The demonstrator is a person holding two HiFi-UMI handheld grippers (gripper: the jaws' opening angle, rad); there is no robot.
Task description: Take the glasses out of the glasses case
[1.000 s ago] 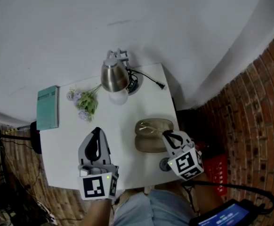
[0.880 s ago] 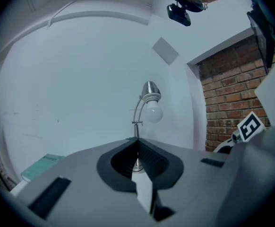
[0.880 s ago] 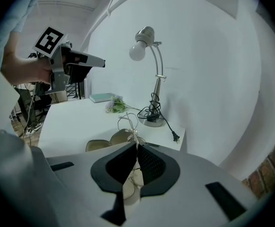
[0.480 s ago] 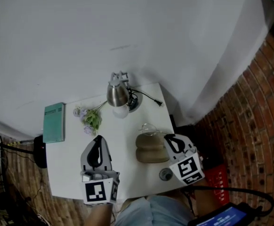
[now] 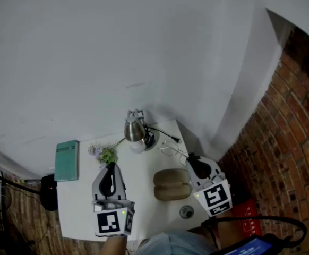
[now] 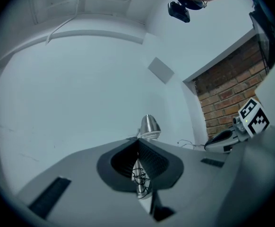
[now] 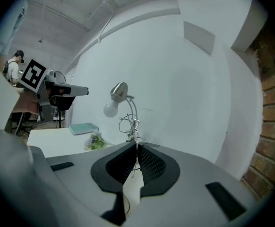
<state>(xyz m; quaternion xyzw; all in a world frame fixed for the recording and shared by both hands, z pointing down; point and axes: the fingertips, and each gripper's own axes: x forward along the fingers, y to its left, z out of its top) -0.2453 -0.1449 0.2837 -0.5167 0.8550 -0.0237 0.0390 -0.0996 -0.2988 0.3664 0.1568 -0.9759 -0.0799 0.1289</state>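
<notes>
Both grippers have risen, and the glasses are now out of the case. The left gripper, jaws together and empty, hangs over the table. Right of it the case lies open. The right gripper is clamped on the glasses, holding them beyond the case, near the lamp.

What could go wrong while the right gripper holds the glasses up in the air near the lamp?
The right gripper pinches the glasses only by a thin wire part at its jaw tips, so they might slip out or bend. The lamp stands close beyond them, so a forward swing could knock the frame against it.
</notes>
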